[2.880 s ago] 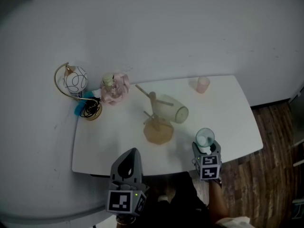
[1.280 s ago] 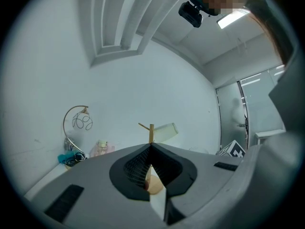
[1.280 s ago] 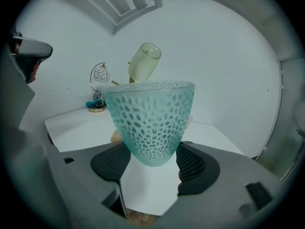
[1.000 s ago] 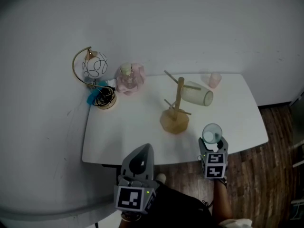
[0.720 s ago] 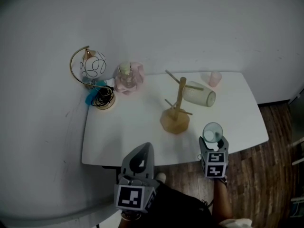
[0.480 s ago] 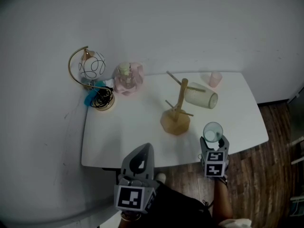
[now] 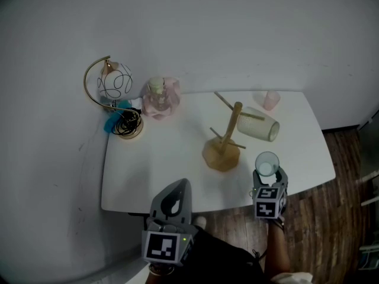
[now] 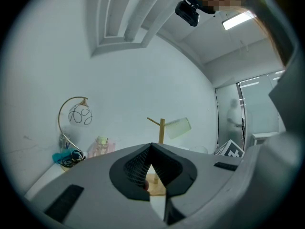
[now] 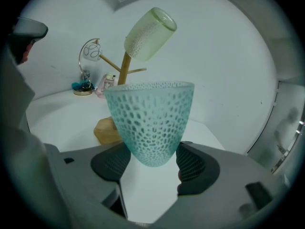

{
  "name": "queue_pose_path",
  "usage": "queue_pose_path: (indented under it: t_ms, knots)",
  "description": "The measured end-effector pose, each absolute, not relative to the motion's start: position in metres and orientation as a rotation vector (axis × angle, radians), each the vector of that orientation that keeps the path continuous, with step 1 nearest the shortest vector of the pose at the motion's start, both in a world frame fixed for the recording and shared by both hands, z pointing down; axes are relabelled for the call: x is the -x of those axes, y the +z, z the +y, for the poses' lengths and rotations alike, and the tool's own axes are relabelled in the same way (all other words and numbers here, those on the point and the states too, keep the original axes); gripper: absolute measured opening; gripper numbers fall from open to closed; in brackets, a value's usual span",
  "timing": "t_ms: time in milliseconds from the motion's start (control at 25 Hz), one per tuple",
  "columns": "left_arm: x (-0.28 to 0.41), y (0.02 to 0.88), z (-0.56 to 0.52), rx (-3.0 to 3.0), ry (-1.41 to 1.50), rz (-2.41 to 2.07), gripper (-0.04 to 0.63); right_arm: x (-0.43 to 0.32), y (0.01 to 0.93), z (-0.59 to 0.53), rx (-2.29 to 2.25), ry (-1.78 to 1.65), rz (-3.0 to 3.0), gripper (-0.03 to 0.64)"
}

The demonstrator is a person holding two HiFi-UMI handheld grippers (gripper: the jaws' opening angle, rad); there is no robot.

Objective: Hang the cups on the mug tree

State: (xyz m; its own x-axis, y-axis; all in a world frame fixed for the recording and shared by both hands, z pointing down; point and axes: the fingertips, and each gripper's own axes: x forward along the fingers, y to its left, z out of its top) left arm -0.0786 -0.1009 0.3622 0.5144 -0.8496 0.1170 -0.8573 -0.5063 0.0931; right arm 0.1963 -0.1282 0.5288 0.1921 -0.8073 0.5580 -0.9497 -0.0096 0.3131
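The right gripper (image 7: 267, 174) grasps the teal cup (image 9: 150, 123) by its narrow base, near the mug tree (image 7: 228, 136), so tipping it onto a peg may loosen it or knock the hung cream cup (image 7: 258, 124), while the left gripper (image 7: 176, 186), seemingly clenched empty, steadies nothing.

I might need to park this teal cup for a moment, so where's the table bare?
The widest bare patch is the table's front left, between the lamp and the mug tree. A smaller strip lies right of the hung cup. The back edge is crowded: lamp, pink bottle, small pink cup.
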Motion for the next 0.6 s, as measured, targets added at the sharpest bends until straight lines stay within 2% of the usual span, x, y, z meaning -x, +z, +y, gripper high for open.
queue_pose_path:
  t_ms: [600]
  knots:
    - [0.092,0.374,-0.125,-2.585,0.084,-1.467,0.0,-0.201,0.545,-0.148,-1.781,0.232,-1.505,0.307]
